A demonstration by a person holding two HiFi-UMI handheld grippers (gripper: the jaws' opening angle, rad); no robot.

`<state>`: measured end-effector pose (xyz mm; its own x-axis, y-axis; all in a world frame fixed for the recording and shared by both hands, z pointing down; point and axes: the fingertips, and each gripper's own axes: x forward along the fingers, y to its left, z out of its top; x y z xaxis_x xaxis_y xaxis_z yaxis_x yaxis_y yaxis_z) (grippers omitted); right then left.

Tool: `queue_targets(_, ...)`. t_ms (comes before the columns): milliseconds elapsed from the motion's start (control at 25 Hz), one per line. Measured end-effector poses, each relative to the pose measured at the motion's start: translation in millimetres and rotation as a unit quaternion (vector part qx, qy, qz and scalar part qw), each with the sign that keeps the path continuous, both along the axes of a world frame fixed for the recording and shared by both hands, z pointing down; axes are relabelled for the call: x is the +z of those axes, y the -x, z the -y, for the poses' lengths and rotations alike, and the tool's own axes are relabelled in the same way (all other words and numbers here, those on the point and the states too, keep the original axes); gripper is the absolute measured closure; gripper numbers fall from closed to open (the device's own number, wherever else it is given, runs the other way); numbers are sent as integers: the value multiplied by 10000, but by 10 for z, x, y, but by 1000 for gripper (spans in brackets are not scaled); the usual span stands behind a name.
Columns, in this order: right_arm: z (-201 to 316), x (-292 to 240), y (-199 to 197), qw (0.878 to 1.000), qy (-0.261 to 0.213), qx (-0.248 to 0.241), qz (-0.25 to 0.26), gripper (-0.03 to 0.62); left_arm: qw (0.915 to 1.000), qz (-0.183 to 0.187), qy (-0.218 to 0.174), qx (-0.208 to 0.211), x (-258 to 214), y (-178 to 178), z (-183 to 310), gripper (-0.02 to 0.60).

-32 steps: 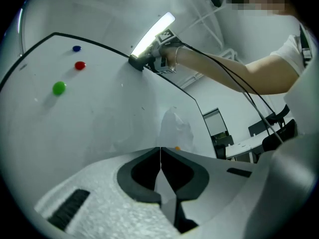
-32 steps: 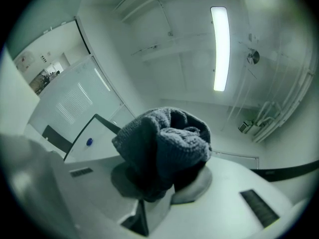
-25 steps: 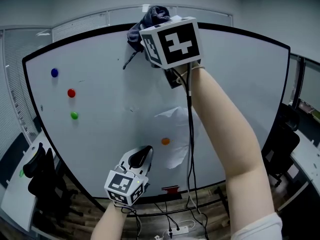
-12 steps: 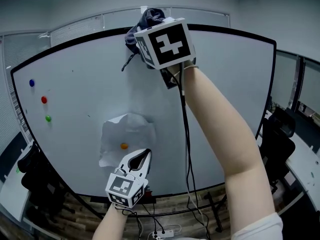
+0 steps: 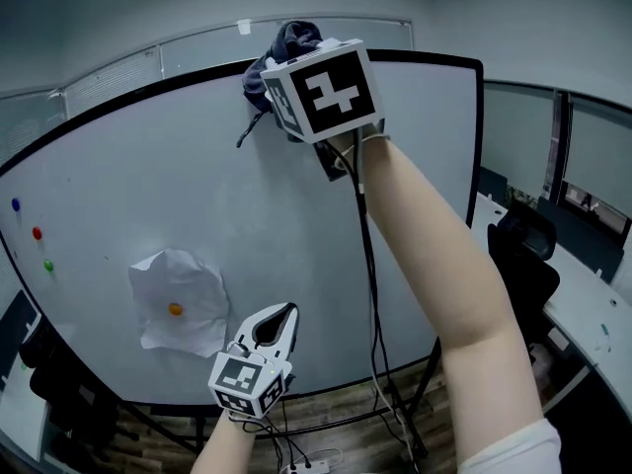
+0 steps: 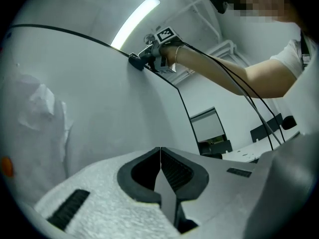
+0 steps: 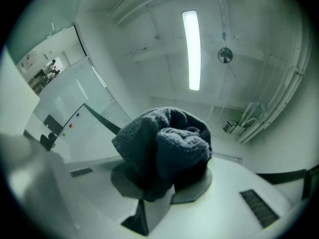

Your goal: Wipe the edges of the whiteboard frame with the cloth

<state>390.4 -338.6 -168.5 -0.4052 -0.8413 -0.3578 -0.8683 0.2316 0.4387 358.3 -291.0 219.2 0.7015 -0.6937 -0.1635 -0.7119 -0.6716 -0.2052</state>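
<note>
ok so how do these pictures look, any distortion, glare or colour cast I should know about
Head view: strong wide-angle bend, so the straight whiteboard frame looks curved; evenly lit and sharp. Left gripper view: dark rounded corners and a mosaic patch at top right. Right gripper view: greenish cast, the ceiling light blown out white, the cloth close up and sharp.

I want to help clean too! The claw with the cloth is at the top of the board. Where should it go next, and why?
Probably slide right along the top edge of the frame toward the corner: the right gripper is shut on the cloth, which sits at that edge.
</note>
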Motion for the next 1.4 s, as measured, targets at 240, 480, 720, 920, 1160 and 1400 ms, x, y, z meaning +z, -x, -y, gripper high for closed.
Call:
queue_targets(240,50,0,-869,9987,45,475,158,525,9990,-17,-21,448,-60,-587,67,561)
queue_targets(480,27,-39,-1660,9950,178,940,299,525,9937,-83,245,1090,14,-1182,77,561)
queue_targets(720,64,-13,-2186,9886,329,1456,216,525,9868,289,410,1538,145,-1648,57,561)
queue_targets(920,55,-89,-2666,9788,286,2017,220,525,9822,218,420,1815,75,-2013,157,561)
queue_targets(1160,37,-133,-3297,9596,178,2779,400,525,9732,157,572,2221,206,-2382,94,561)
queue_targets(1400,28,-128,-3570,9579,89,2771,746,525,9653,303,702,2498,340,-2586,51,561)
